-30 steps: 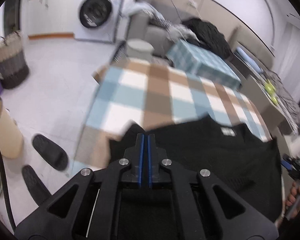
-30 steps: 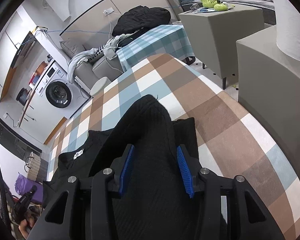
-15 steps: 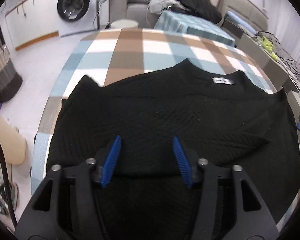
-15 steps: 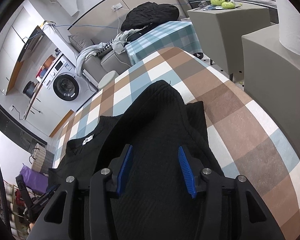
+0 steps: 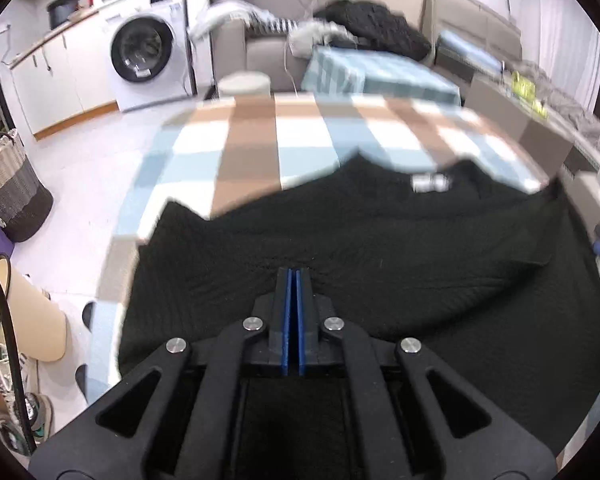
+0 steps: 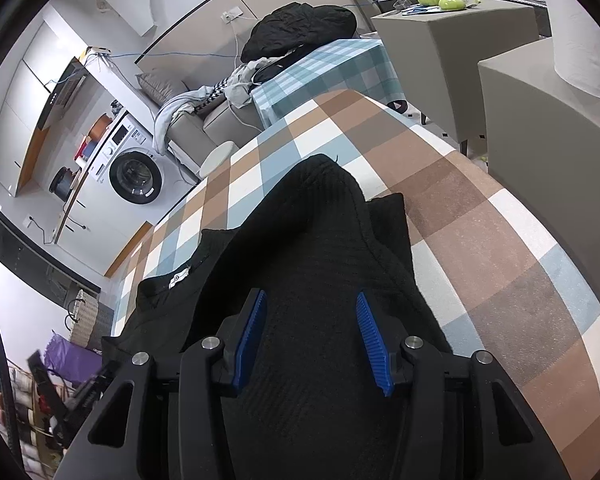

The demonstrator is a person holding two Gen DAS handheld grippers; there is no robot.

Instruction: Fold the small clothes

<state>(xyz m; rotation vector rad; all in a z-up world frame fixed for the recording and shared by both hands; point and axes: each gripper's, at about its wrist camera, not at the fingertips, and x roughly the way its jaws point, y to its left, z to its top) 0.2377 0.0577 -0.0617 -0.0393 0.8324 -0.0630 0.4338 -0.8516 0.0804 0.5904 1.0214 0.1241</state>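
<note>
Black knit sweater (image 5: 380,248) spread on checked tablecloth (image 5: 260,148), left gripper (image 5: 293,280) pinched closed on a fold of it, right gripper (image 6: 310,312) fingers wide apart, sweater beneath and between them, nothing held

Matt ribbed-knit black sweater (image 6: 316,240) on seemingly soft-napped checked tablecloth (image 6: 480,240)

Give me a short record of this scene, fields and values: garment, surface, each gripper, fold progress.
garment: black knit top, neck label showing
surface: checked tablecloth
left gripper: shut, whether it pinches the top cannot be told
right gripper: open, above the top
fold progress: right sleeve laid over the body
</note>
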